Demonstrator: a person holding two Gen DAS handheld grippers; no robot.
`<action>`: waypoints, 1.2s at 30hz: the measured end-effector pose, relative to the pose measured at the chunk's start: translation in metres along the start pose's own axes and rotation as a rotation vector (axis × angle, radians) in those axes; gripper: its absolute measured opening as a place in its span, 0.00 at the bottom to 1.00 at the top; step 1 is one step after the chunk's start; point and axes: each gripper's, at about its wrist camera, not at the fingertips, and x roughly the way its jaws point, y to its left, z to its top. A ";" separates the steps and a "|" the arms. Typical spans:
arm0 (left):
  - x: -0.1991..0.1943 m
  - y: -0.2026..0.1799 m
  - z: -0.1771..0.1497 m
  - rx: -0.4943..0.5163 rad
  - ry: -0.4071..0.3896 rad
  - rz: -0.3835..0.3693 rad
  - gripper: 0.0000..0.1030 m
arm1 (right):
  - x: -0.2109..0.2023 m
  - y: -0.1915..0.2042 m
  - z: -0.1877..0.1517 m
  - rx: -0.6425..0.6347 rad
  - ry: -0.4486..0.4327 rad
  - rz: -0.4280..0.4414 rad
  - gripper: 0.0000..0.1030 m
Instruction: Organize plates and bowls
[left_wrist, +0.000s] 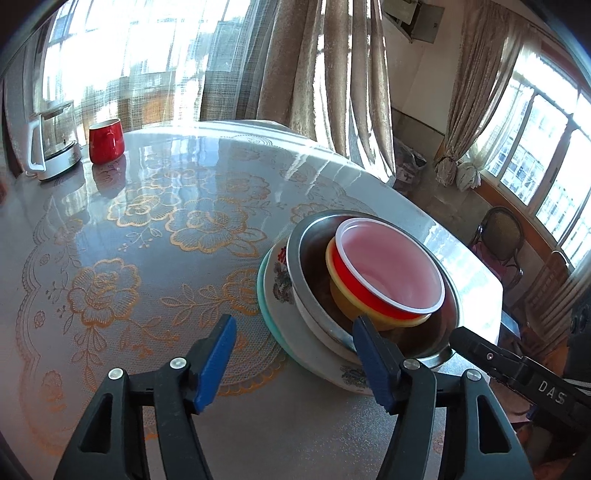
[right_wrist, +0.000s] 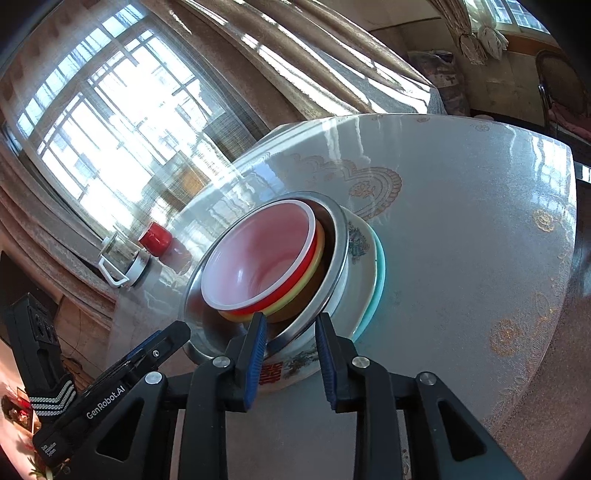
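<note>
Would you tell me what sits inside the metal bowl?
A red bowl nested in a yellow bowl sits inside the metal bowl; the bottom beneath them is covered.

A round table (left_wrist: 155, 229) under a glossy floral cloth fills the middle; sunlit windows (left_wrist: 110, 55) at eleven o'clock behind beige curtains (left_wrist: 332, 74); more windows (left_wrist: 546, 147) at three; a chair (left_wrist: 498, 236) below them.
</note>
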 end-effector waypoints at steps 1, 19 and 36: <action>-0.001 0.003 -0.002 -0.008 0.004 0.008 0.70 | -0.002 0.000 -0.002 -0.004 -0.007 -0.002 0.29; -0.036 0.023 -0.082 0.029 0.037 0.185 1.00 | -0.028 0.022 -0.080 -0.282 -0.051 -0.161 0.74; -0.080 0.023 -0.139 0.073 -0.076 0.242 1.00 | -0.039 0.028 -0.122 -0.287 -0.071 -0.188 0.82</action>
